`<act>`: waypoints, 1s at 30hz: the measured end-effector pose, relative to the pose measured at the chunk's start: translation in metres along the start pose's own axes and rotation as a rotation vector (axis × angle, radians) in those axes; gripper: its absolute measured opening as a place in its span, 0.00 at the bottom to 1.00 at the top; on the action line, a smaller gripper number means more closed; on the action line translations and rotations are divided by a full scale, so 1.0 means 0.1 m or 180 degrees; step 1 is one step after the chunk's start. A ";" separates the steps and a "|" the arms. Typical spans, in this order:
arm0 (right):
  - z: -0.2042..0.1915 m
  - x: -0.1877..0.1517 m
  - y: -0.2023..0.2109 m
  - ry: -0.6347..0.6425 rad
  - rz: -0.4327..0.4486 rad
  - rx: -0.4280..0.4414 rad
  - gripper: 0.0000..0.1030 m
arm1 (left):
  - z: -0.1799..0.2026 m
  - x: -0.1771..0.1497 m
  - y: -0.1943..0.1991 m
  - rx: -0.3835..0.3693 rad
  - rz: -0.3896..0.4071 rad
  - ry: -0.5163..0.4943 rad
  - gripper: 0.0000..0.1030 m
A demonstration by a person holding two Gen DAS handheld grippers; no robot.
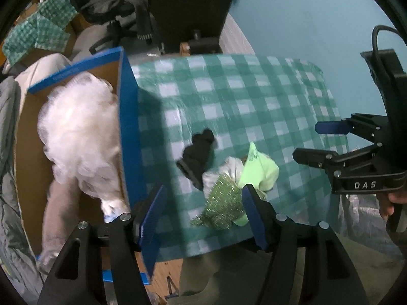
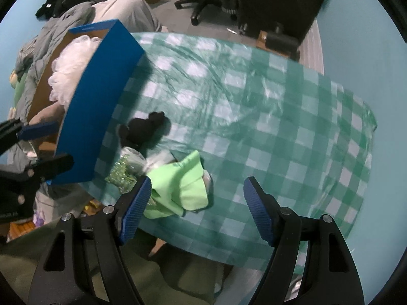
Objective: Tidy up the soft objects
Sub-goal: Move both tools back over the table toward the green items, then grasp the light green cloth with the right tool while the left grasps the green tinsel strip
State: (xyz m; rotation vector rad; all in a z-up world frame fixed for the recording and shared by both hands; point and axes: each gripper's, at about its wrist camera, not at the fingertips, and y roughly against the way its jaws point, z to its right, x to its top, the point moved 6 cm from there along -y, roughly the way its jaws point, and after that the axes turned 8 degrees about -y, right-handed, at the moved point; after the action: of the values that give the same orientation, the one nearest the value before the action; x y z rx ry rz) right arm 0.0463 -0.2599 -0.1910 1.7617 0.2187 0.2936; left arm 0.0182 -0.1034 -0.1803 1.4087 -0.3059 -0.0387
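Left claw [image 1: 203,213] open above green cloth [image 1: 259,170]; right claw [image 2: 195,209] open.

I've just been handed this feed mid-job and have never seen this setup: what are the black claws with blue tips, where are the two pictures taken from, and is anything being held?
There is no robot arm: a person holds a two-finger clamp in each hand. Each picture comes from a fisheye camera on one clamp, looking along its fingers. The left gripper and right gripper are both open and hold nothing. On the green-and-white checked tablecloth lie a small black fabric item, a lime-green cloth and a glittery green piece, bunched together. Beside them stands a blue cardboard box containing fluffy white stuffing.
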 end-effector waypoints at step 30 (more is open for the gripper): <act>-0.22 -0.19 -0.76 0.0117 -0.0343 0.0359 0.73 | 0.16 -0.46 -0.85 -0.0215 -0.0231 0.0650 0.70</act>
State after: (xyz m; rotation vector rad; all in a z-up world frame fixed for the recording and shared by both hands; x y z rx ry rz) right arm 0.0224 -0.2298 -0.2625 1.8496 0.3616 0.2398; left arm -0.0171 -0.1237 -0.2693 1.3440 -0.0834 0.0349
